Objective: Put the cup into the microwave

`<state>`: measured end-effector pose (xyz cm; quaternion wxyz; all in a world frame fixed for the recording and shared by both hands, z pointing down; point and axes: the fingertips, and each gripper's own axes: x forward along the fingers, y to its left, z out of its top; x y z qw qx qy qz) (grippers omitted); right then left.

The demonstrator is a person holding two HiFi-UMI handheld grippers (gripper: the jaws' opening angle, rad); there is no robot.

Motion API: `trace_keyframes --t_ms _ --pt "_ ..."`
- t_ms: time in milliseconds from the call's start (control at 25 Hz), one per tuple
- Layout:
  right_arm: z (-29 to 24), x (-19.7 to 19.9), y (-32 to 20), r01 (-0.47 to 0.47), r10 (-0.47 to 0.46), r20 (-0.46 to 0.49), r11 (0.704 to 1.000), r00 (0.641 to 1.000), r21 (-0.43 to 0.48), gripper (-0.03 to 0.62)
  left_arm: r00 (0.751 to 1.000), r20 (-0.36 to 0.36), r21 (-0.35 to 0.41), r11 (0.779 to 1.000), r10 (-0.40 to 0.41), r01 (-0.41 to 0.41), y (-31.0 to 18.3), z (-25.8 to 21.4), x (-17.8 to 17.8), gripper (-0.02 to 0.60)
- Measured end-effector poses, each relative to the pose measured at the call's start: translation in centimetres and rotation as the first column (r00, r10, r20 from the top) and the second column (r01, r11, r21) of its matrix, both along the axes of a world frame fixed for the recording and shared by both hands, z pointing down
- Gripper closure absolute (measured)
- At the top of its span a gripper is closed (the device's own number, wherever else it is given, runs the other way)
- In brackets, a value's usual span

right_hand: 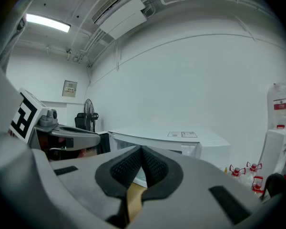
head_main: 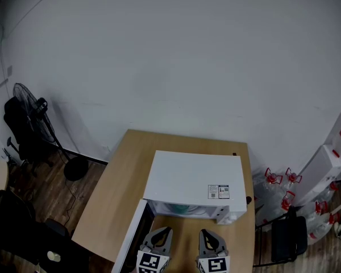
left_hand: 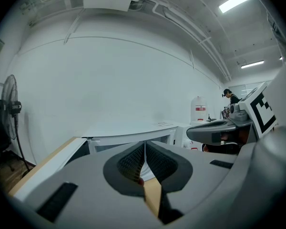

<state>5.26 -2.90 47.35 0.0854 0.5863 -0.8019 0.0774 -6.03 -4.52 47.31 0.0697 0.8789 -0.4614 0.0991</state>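
Holding the left gripper [head_main: 159, 235] and right gripper [head_main: 211, 237] pressed together and empty before the white box-shaped microwave [head_main: 193, 178], we judge the teal cup [head_main: 179, 209] already inside and should back out level, clear of its open white door [head_main: 129, 238].

The white microwave [head_main: 193, 175] stands on a wooden table [head_main: 111, 198], its door [head_main: 132, 232] swung open to the left. A teal cup [head_main: 179, 209] sits inside, partly hidden.
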Motion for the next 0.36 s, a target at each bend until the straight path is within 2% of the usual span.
trace_keyframes --t_ms 360 --pt "-0.34 0.21 0.21 -0.007 0.007 -0.002 1.000 1.000 0.005 0.577 1.000 0.001 0.009 1.000 0.012 -0.012 0.29 -0.34 0.48 0.549"
